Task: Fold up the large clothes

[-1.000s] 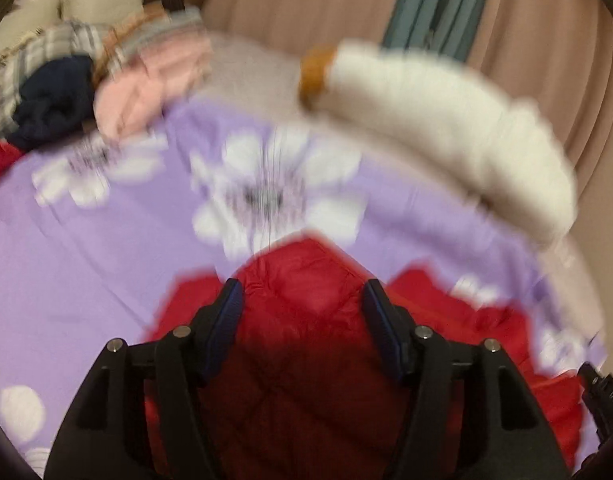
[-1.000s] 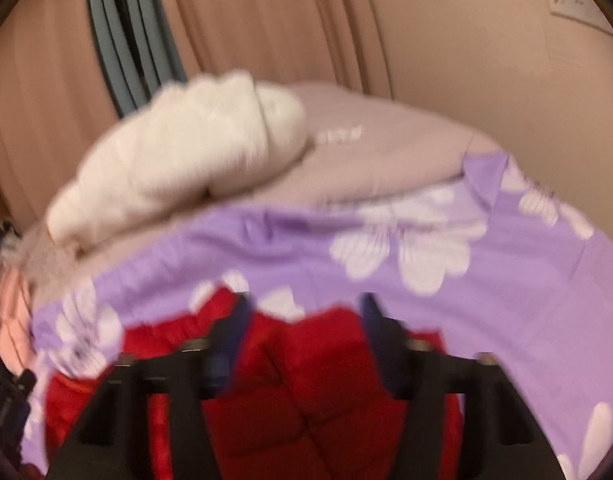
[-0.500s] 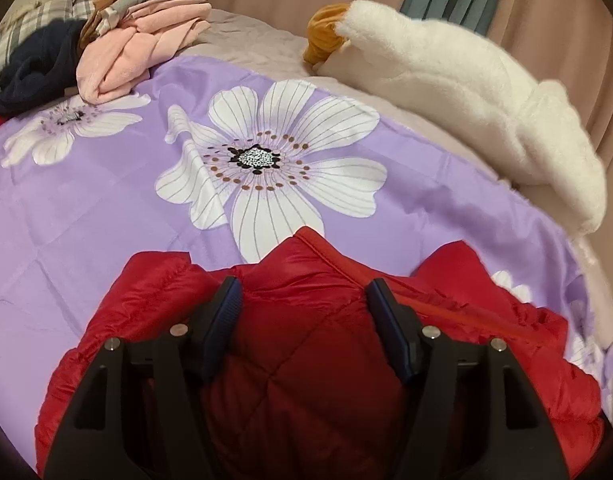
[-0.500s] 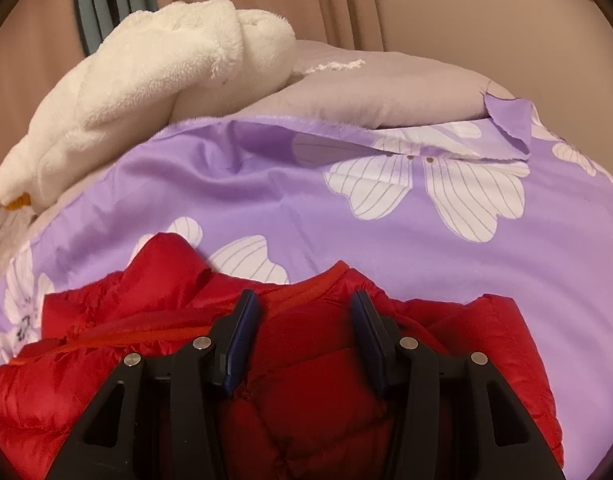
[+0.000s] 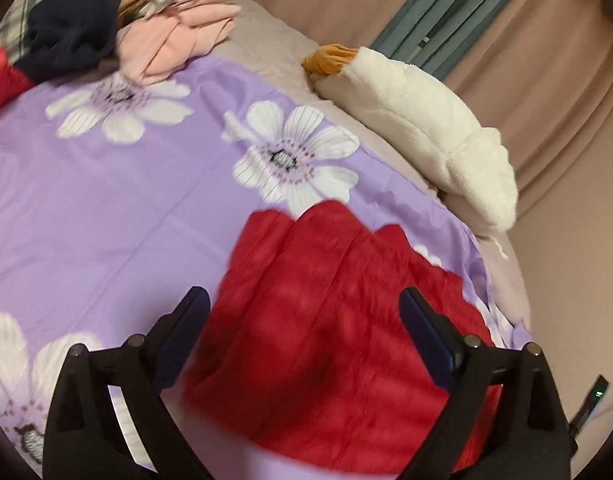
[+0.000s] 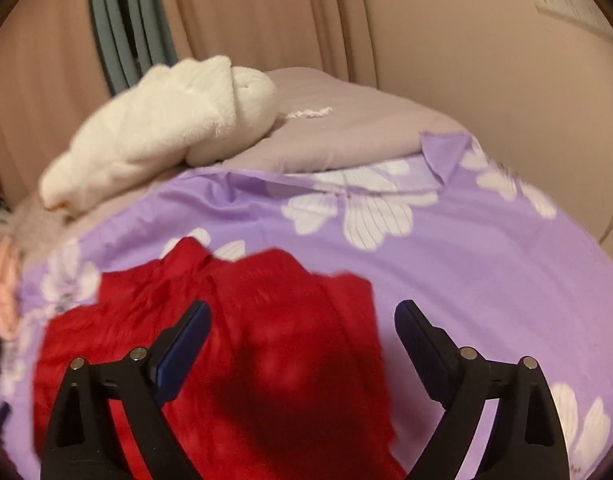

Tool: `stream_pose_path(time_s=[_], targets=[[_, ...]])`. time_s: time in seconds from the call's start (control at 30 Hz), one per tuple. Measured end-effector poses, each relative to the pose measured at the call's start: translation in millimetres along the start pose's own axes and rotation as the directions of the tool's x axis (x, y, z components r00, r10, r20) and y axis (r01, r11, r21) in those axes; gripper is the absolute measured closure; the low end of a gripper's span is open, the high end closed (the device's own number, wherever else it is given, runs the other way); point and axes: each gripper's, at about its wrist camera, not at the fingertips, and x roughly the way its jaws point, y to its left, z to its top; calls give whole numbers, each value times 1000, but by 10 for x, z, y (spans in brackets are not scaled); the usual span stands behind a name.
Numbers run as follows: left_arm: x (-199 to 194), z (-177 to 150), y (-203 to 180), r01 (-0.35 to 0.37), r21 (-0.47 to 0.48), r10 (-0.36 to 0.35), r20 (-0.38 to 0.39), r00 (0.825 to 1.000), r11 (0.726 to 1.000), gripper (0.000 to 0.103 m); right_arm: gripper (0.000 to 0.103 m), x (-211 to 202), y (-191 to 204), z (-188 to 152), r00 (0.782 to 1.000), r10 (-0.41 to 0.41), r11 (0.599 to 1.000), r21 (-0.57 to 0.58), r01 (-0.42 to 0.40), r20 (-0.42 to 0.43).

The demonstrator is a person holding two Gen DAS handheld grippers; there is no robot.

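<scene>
A red quilted puffer jacket (image 5: 338, 320) lies folded on a purple sheet with white flowers (image 5: 106, 200). It also shows in the right wrist view (image 6: 234, 344). My left gripper (image 5: 304, 312) is open wide just above the jacket's near part, holding nothing. My right gripper (image 6: 302, 322) is open wide over the jacket's right edge, also empty. The image of the jacket is blurred in both views.
A white plush toy (image 5: 418, 128) lies along the bed's far edge, also in the right wrist view (image 6: 166, 128). A pile of pink, navy and plaid clothes (image 5: 118, 28) sits at the far left. Beige curtains (image 6: 266, 16) hang behind the bed.
Both grippers have opened wide and let go of the red jacket. The jacket now lies on the sheet. Both cameras have pulled back and up a little.
</scene>
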Motion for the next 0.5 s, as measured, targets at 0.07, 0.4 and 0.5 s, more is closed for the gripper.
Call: stream_pose_path(time_s=[0.07,0.4,0.5], targets=[[-35,-161,74,-11,22,11,-9,1000,1000,7,10,1,-171,-122,999,12,999,49,-10,-49],[613,-800,123,76,-139,-102,-191,976,987,13,10,341,-233,-762,974,116,972,222,-72,-196],[754,-800,-39,62,-95,-76,-146,986,994,32,15,387,-124,-770,973,161,967,223,-122,-166]])
